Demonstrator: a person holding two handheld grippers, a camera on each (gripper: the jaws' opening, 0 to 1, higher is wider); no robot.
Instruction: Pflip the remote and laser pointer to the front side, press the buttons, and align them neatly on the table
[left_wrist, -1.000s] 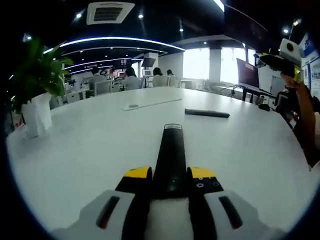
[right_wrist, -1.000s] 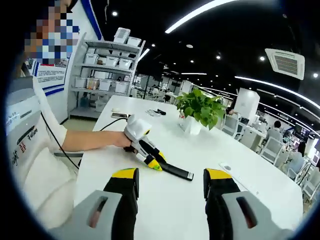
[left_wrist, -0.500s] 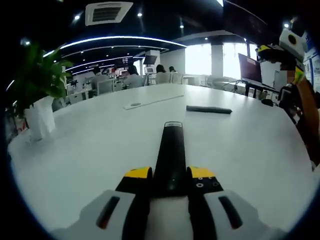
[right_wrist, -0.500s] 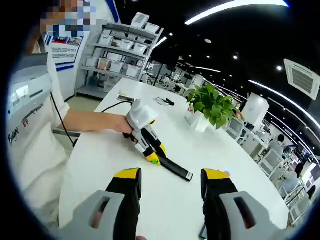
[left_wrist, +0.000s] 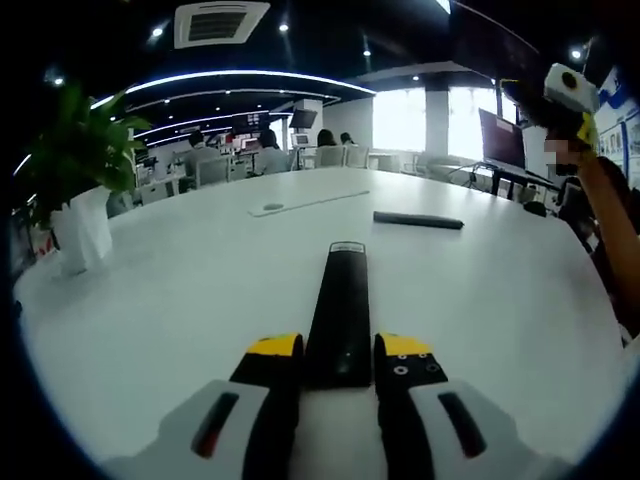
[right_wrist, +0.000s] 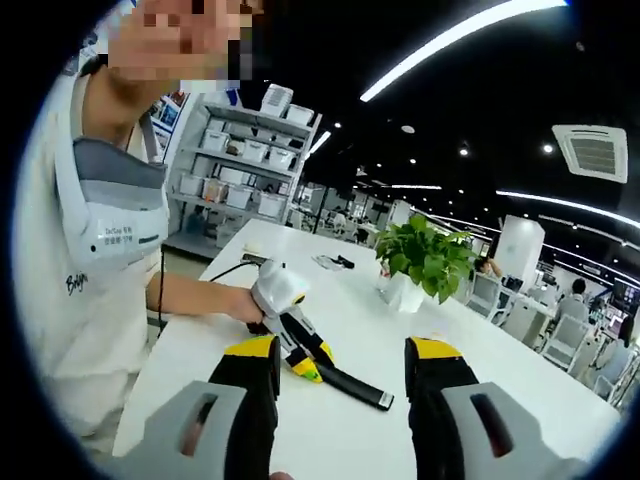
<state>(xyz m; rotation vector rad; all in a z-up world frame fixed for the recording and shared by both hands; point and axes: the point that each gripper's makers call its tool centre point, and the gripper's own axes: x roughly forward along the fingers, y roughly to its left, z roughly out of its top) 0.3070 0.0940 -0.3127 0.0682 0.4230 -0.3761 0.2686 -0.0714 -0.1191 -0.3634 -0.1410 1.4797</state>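
On the white table (left_wrist: 150, 300), left gripper (left_wrist: 340, 350) clamps the black remote (left_wrist: 340, 305) flat, laser pointer (left_wrist: 418, 220) well beyond it, right gripper (right_wrist: 345, 365) raised, jaws spread, empty; a loose pinch could let the remote skid.

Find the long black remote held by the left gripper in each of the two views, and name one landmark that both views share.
Left gripper view: the remote runs up the lower centre, clamped between that view's own yellow-tipped jaws, lying on the white table.
Right gripper view: the remote lies low in the centre, sticking out of the left gripper toward the right.
Shared landmark: the potted plant on the table.
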